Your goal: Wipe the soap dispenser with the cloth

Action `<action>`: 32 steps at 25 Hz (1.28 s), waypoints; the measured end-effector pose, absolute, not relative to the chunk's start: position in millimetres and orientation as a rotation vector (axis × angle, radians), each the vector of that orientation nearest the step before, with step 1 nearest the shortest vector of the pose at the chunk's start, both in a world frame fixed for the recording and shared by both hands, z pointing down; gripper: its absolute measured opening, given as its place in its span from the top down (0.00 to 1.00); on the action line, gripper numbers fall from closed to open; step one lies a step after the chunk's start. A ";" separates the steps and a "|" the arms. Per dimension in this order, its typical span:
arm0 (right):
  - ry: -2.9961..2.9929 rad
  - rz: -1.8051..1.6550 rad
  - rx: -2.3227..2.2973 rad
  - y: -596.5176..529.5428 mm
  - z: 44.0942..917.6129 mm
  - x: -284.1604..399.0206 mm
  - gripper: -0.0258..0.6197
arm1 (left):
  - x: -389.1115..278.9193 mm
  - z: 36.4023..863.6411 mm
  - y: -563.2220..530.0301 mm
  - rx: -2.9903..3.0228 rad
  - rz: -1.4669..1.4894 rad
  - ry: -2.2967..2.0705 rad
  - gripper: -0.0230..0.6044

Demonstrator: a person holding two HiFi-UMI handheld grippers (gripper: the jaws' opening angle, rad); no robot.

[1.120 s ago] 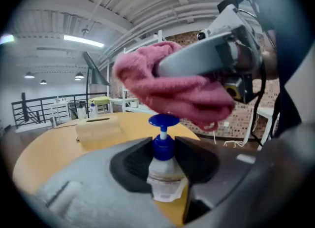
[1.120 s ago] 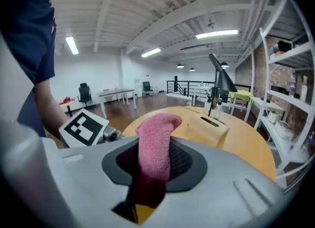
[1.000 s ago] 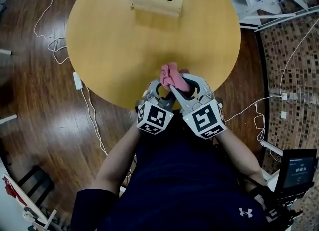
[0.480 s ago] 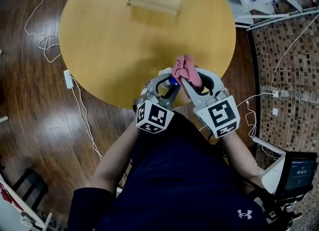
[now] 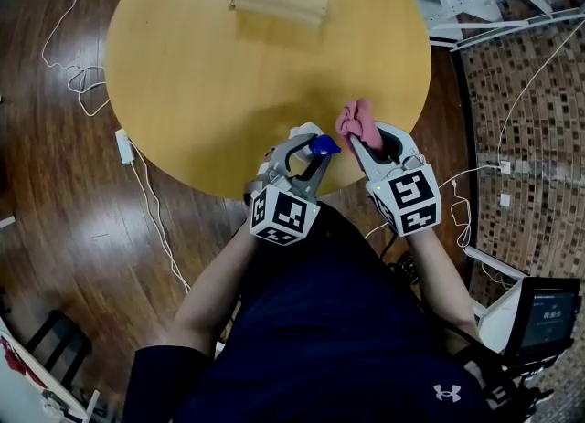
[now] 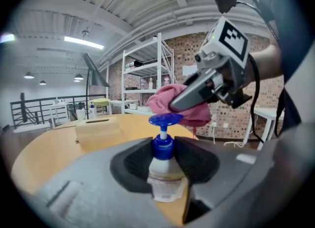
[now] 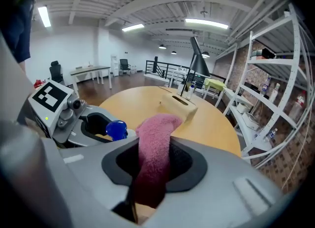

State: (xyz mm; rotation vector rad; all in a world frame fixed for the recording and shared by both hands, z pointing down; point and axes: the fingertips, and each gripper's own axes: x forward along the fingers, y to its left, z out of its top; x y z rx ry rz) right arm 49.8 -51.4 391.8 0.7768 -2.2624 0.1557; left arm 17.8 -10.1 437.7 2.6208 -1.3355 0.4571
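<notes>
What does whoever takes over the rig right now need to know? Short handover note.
Left gripper: shut on the soap dispenser, gripping just below the blue pump. The dispenser is upright at the near edge of the round table.
Right gripper: shut on the pink cloth, beside the pump on its right in the head view. The cloth appears clear of it.
Done: both items are in hand. How much has been wiped cannot be told.
Left: bring the cloth onto the dispenser, wipe pump and body.
</notes>
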 end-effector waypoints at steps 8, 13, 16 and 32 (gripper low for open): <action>-2.410 -0.082 0.385 4.9 360.4 -38.0 0.79 | 13.0 437.6 -8.0 2.622 0.467 -1.328 0.74; -2.466 0.057 0.474 -10.5 376.5 -10.5 0.79 | 22.9 438.3 -11.2 2.646 0.488 -1.321 0.75; -2.454 0.240 0.616 -34.6 382.3 21.5 0.79 | 23.7 438.3 -12.9 2.636 0.497 -1.326 0.75; -2.337 0.610 0.615 -44.4 453.7 33.4 0.79 | 15.7 466.2 16.2 2.339 0.654 -1.358 0.36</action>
